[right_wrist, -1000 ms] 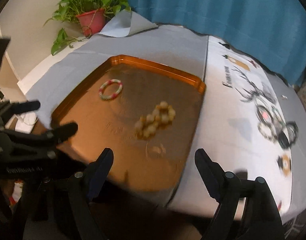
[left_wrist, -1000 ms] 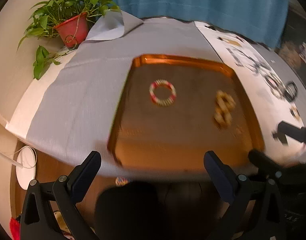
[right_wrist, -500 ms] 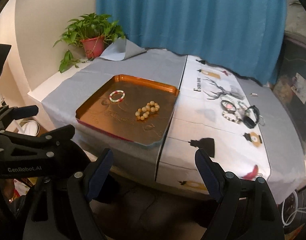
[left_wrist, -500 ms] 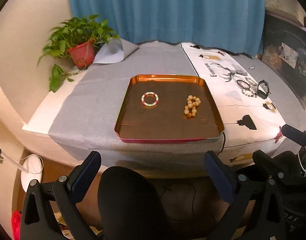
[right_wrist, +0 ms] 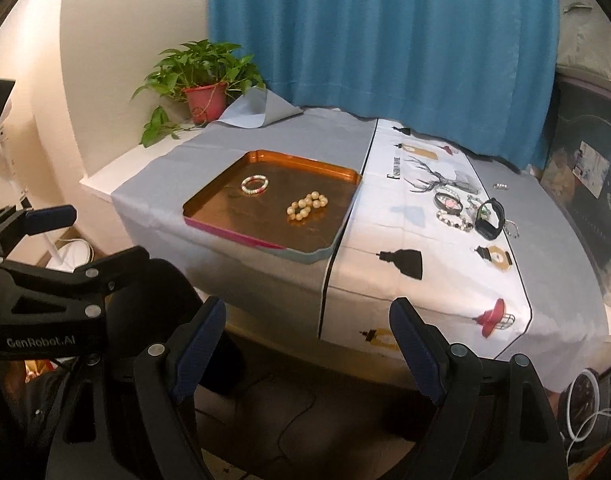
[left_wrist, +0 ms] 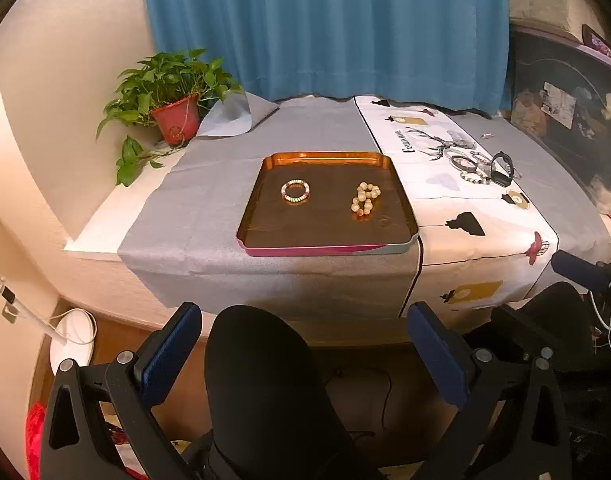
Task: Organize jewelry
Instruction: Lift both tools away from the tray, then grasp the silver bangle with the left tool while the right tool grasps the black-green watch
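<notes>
At the far left of the worktop [left_wrist: 209, 216] stands a potted plant [left_wrist: 173, 96]. My left claw [left_wrist: 301, 356] hangs spread apart and empty, off the near edge. The orange tray [left_wrist: 389, 246] lies on grey cloth, holding a small bead bracelet [left_wrist: 295, 191] on its left and a big-bead bracelet [left_wrist: 364, 198] on its right. Loose jewelry [right_wrist: 471, 214] rests on the white printed cloth to the right. My right claw [right_wrist: 309, 340] is also spread apart, holding nothing.
</notes>
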A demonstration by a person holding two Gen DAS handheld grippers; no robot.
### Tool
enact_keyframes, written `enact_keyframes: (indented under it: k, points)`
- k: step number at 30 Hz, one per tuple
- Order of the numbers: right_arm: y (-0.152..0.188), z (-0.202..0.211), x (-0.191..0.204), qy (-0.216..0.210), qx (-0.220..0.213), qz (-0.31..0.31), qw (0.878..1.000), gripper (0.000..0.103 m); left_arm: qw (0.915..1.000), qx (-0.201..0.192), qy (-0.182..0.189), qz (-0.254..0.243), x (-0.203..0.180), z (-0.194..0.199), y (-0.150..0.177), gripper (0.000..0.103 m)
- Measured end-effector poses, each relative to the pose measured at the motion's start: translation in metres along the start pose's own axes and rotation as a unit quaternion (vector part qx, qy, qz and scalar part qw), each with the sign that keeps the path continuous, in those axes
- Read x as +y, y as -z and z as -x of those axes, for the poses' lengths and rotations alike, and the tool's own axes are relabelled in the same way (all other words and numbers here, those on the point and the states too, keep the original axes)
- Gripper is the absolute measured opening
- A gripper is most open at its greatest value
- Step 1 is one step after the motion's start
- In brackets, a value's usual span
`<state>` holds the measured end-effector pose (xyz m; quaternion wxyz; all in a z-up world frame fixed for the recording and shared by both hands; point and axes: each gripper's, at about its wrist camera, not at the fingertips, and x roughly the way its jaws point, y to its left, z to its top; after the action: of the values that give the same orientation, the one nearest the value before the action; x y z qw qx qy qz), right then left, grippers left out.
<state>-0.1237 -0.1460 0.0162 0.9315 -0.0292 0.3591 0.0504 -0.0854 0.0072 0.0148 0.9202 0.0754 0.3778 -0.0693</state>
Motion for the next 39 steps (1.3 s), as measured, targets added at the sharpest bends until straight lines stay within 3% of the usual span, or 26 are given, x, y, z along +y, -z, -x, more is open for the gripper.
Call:
enact_keyframes:
  k: [16, 25, 32, 39]
  points:
    - [0.007, 0.002, -0.006, 0.005, 0.010, -0.002, 1.000, 0.085, 1.0000, 0.005, -0.002, -0.007, -0.004, 0.000, 0.003, 0.102]
    - [0.009, -0.010, -0.030, 0.022, 0.022, -0.025, 0.999, 0.085, 0.9996, 0.015, 0.004, -0.022, -0.018, -0.016, -0.007, 0.102]
    - [0.014, -0.023, -0.081, 0.057, 0.031, -0.071, 0.995, 0.085, 0.9985, 0.031, 0.025, -0.038, -0.044, -0.041, -0.033, 0.102]
    - [0.015, -0.048, -0.166, 0.110, 0.041, -0.140, 0.983, 0.085, 0.9940, 0.018, 0.055, -0.093, -0.099, -0.070, -0.085, 0.102]
